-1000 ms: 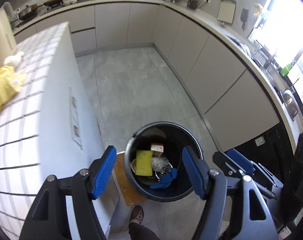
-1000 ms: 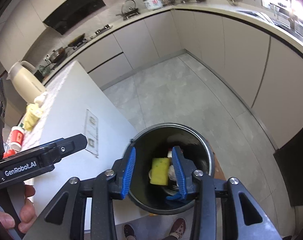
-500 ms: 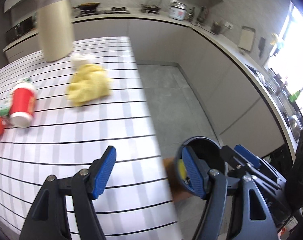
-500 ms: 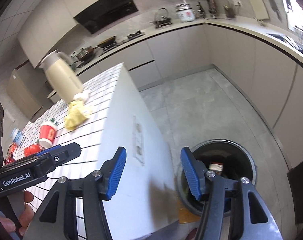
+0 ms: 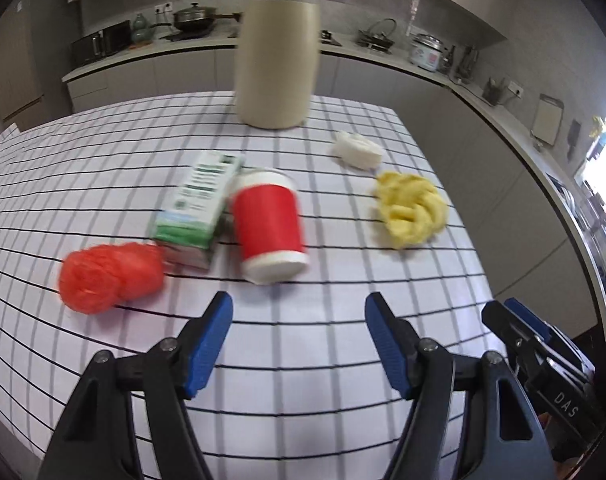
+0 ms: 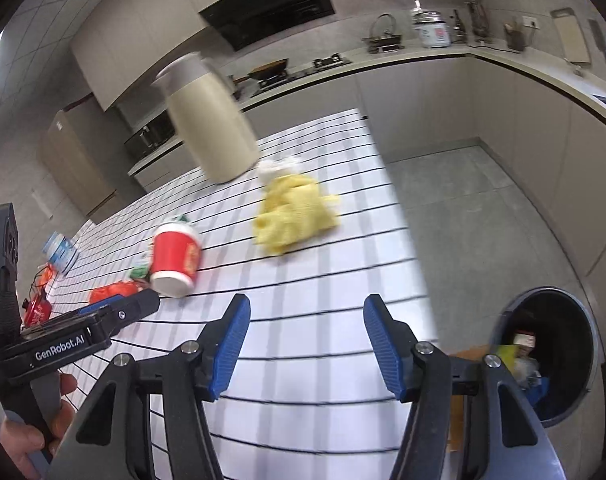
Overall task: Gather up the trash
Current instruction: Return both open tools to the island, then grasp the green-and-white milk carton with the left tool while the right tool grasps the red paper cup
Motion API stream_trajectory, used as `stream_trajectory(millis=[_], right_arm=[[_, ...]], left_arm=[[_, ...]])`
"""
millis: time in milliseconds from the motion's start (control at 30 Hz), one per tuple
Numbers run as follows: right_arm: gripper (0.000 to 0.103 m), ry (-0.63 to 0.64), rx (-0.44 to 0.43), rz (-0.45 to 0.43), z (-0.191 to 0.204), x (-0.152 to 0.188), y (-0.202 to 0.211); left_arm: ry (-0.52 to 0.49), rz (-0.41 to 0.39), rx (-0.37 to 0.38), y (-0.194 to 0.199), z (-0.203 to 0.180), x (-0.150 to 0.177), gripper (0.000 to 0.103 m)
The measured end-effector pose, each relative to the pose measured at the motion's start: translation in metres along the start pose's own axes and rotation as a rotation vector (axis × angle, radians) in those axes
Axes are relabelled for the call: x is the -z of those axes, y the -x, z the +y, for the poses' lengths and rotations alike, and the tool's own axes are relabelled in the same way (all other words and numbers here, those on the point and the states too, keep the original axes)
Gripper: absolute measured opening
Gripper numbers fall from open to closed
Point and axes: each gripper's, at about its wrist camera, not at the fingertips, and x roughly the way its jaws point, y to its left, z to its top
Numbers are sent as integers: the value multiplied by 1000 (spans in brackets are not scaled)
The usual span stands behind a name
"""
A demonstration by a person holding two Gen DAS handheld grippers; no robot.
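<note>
Hovering over the checked table (image 5: 303,380), the left gripper (image 5: 299,340) has its jaws wide with nothing between them. The right gripper (image 6: 307,344) has just been opening and is empty too. Beyond the left gripper a red cup (image 5: 269,226) lies on its side, touching a blurred carton (image 5: 199,208); a red wad (image 5: 111,276) sits left of the cup, a yellow wad (image 5: 413,210) right. The bin (image 6: 583,360), on the floor right of the table, is half hidden by the right gripper's arm.

The left gripper (image 5: 299,308) and right gripper (image 6: 306,312) both angle downward with jaws apart and empty, the right's having just been opening.
</note>
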Motion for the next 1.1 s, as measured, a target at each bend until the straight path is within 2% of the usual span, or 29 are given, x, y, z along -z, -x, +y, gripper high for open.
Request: stream_trajectory(millis=[133,467,800,1100], right_arm=[[61,30,-21,9,39,-2,-21],[61,85,-53,43,119,-15,-79],[62,103,-37,83,150,-28,-131],[61,96,-15,125,148,-32,-163]], left_arm=[[21,-12,-19,-2,42,-11,70],[38,-27,-19,-13,93,-32,70],[28,-12,-3,-34,115,-52,70],[4,1,18,-47,110,-61,70]])
